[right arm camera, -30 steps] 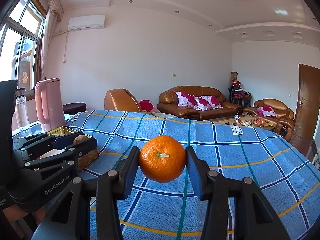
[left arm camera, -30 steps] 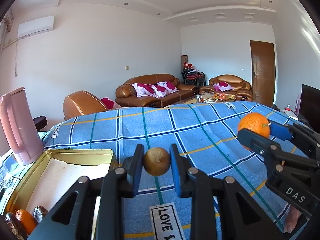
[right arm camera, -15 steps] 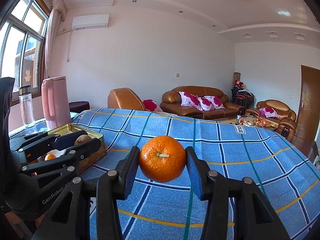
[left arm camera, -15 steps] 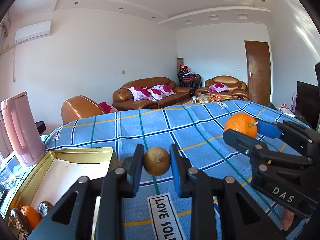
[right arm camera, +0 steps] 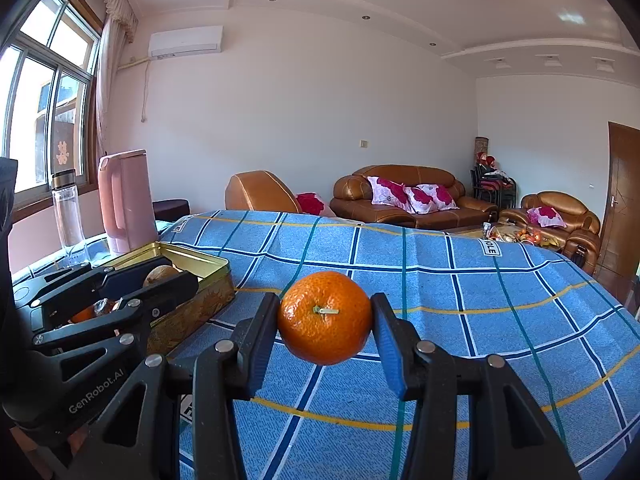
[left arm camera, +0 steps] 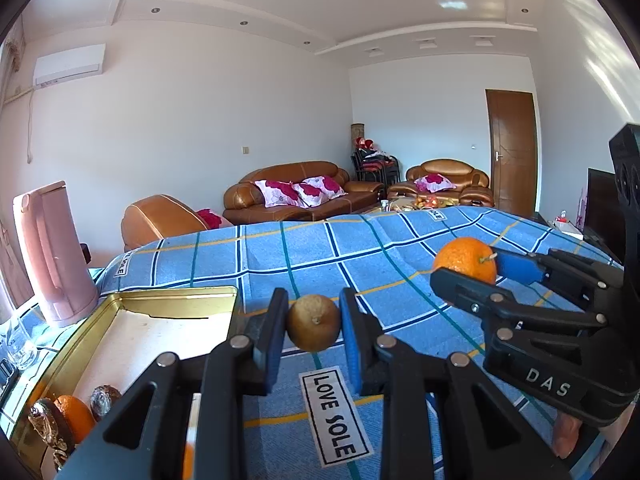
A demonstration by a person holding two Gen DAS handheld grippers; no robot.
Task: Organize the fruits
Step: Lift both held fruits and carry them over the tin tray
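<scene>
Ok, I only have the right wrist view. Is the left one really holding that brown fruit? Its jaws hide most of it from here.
Observer: Yes. In the left wrist view the left gripper has the brown fruit pinched between both pads, stem end toward the camera.
Operator: Any room in the tin? I mostly see its outer wall.
Observer: Plenty. The tin shows bare pale lining across its far part.
Operator: And what is already in it?
Observer: An orange and foil-wrapped pieces, bunched in the near left corner.
</scene>
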